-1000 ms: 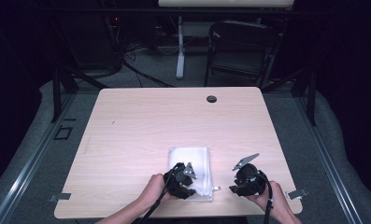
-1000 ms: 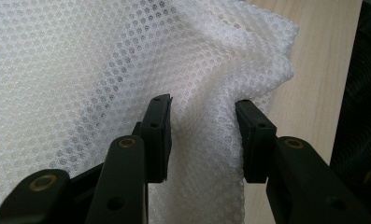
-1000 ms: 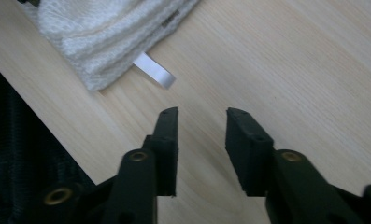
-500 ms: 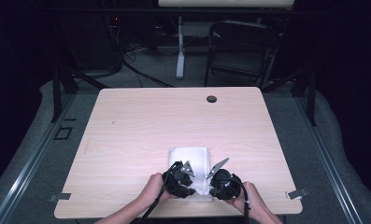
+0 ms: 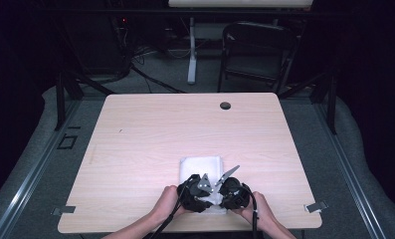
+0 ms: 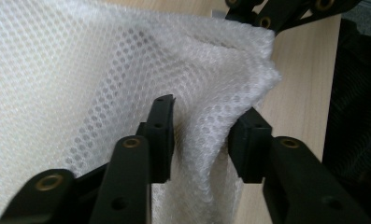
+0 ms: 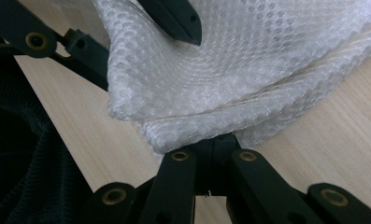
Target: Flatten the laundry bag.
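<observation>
A white mesh bag (image 5: 201, 164) lies flat near the table's front edge, its near end raised between both grippers. In the left gripper view, my left gripper (image 6: 202, 135) pinches a bunched fold of the mesh bag (image 6: 80, 70) between its two jaws. My right gripper (image 7: 214, 144) is shut on the bag's lower edge, and the mesh bag (image 7: 248, 70) curls up above it. From above, the left gripper (image 5: 197, 191) and right gripper (image 5: 230, 193) sit side by side, almost touching.
The wooden table (image 5: 150, 134) has a black grommet hole (image 5: 225, 105) at its far edge. A dark chair (image 5: 257, 50) and cables stand on the floor beyond. Metal clamps (image 5: 316, 206) sit at the front corners.
My right gripper has moved left from the bare table beside the bag to the bag's near edge and shut on it. The left gripper has stayed on the bag.
</observation>
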The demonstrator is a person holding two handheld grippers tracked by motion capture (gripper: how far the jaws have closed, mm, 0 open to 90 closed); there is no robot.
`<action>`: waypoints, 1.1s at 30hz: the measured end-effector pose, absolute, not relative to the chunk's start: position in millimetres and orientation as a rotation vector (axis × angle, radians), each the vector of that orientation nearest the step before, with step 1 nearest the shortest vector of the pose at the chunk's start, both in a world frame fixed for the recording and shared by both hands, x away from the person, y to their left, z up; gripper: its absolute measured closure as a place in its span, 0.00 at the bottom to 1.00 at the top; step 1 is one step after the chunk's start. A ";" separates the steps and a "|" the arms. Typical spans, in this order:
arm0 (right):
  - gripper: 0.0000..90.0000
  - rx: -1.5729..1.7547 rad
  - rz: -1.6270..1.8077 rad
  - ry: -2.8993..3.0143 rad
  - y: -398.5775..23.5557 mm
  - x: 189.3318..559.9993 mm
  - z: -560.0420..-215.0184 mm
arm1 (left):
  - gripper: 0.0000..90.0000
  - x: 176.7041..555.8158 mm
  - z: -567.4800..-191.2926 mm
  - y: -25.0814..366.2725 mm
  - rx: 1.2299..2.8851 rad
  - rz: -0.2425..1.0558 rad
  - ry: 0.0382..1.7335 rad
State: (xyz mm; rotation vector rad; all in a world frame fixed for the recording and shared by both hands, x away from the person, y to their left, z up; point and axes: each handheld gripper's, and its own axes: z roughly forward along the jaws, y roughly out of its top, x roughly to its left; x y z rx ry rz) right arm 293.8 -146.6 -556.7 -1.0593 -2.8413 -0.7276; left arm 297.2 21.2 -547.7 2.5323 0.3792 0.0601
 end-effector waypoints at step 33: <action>1.00 -1.049 -0.643 -2.905 -150.0 291.8 -553.5 | 0.95 286.3 -500.5 102.5 2.280 0.345 0.621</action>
